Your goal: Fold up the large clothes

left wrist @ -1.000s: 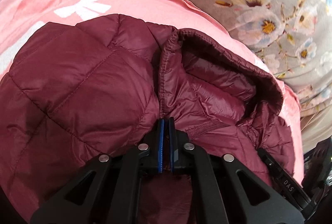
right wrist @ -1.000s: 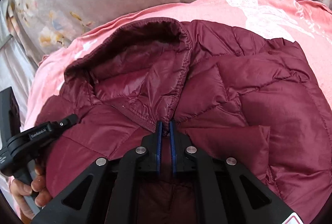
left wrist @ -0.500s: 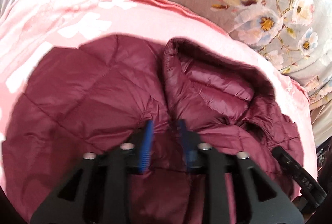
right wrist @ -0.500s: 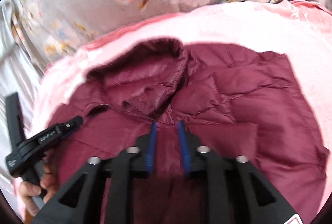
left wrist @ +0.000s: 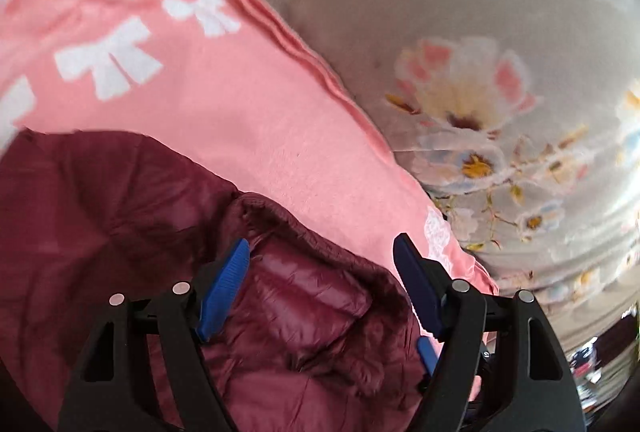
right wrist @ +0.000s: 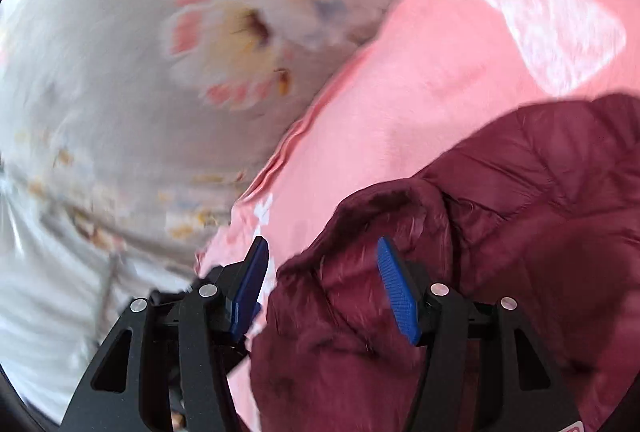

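Observation:
A maroon quilted puffer jacket (left wrist: 120, 216) lies on a pink blanket (left wrist: 240, 103); its hood (left wrist: 316, 296) faces up. My left gripper (left wrist: 322, 264) is open and empty, raised above the hood. In the right wrist view the jacket (right wrist: 520, 232) fills the lower right and its hood (right wrist: 360, 252) sits between the fingers. My right gripper (right wrist: 320, 264) is open and empty above the hood edge. Both views are blurred by motion.
The pink blanket (right wrist: 460, 71) has white bow prints and lies on a grey floral bedsheet (left wrist: 460, 91), also in the right wrist view (right wrist: 160, 71). The blanket's folded edge (left wrist: 304, 51) runs diagonally. The other gripper's black body (right wrist: 216, 284) shows behind my right fingers.
Both grippers have let go of the jacket and opened wide. Both have lifted and pulled back from it, so more blanket and bedsheet show.

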